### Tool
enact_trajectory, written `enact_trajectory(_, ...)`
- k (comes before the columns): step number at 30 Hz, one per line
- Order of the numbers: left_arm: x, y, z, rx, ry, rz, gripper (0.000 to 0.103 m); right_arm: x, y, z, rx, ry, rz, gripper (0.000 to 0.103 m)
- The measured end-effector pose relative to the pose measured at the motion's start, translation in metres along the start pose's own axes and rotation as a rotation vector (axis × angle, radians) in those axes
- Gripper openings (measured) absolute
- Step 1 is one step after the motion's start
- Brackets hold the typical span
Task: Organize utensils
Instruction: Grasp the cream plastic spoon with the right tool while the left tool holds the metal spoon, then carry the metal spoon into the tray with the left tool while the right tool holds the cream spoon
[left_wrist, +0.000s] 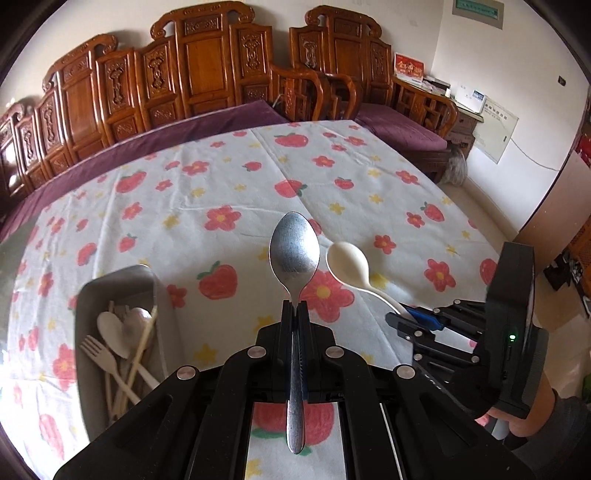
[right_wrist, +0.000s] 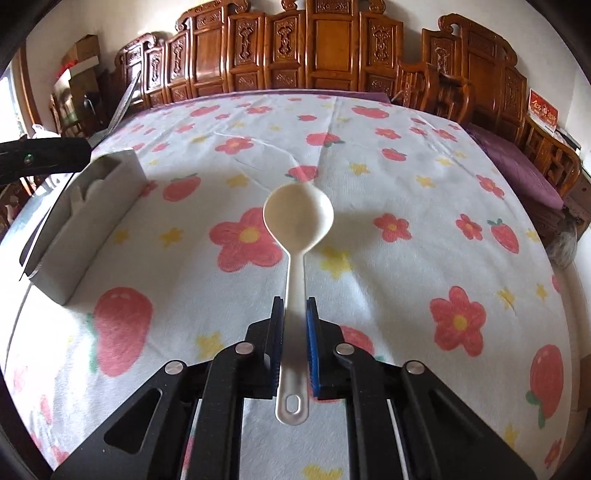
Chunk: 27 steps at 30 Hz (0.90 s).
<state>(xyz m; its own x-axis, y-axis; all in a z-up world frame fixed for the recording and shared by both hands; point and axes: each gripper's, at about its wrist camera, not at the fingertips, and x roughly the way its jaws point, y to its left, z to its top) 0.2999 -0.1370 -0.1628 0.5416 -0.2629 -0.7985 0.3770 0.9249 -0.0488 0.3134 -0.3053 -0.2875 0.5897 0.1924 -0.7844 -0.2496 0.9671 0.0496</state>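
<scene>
My left gripper (left_wrist: 294, 308) clamps the metal spoon (left_wrist: 294, 254); my right gripper (right_wrist: 295, 308) pinches the cream spoon (right_wrist: 298, 216). Both hang above the table. Recommendation: lower each bowl-first into the grey box (left_wrist: 86, 295) near the left edge.

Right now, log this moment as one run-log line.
left gripper: shut on metal spoon | right gripper: shut on white spoon | both lifted over tablecloth | utensil box: holds fork, spoons
</scene>
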Motion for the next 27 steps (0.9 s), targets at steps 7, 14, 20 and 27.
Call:
enact_trajectory(7,-0.026,0.012,0.0,-0.011,-0.031,0.019,0.002,-0.022,0.023,0.001,-0.055,-0.029,0.019,0.013)
enact_trajectory(14,-0.05,0.029,-0.005,-0.021,-0.056,0.046,0.002,-0.047,0.041,0.005,-0.117,-0.04,0.033,0.013)
enact_trajectory(20,-0.062,0.048,-0.014,-0.052,-0.062,0.061,0.002,-0.04,0.048,0.001,-0.165,0.039,0.025,0.013)
enact_trajectory(27,-0.077,0.062,-0.021,-0.073,-0.079,0.074,0.002,-0.018,0.039,-0.014,-0.127,0.132,0.016,0.013)
